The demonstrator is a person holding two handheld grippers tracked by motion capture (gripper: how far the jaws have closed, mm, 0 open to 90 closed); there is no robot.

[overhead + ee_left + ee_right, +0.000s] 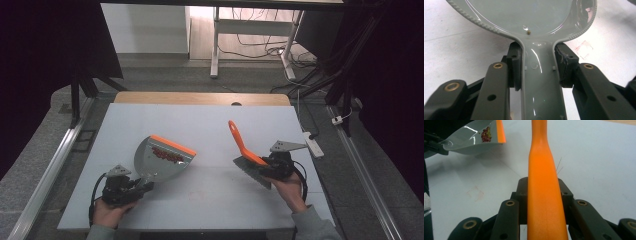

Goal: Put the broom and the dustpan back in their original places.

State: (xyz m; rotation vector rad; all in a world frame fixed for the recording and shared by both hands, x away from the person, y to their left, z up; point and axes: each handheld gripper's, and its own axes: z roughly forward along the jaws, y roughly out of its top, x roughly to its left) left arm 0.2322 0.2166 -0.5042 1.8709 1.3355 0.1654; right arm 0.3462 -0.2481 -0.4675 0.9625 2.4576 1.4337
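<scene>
A grey dustpan (159, 159) with an orange front lip is held above the white table at centre left, tilted. A small heap of red bits (167, 154) lies in it near the lip. My left gripper (144, 186) is shut on the dustpan's grey handle (540, 75), one pad on each side. My right gripper (266, 167) is shut on the orange handle (544, 182) of a brush (240, 140), whose grey bristles (252, 173) point down toward the table. The right gripper view has the dustpan (469, 141) and its red bits (486, 132) at upper left.
The white table top (200, 205) has a wooden strip (200, 98) along its far edge. A white power strip (313, 142) lies off the table's right side. A faint red square mark (475, 193) is on the surface. Desk legs and cables stand beyond.
</scene>
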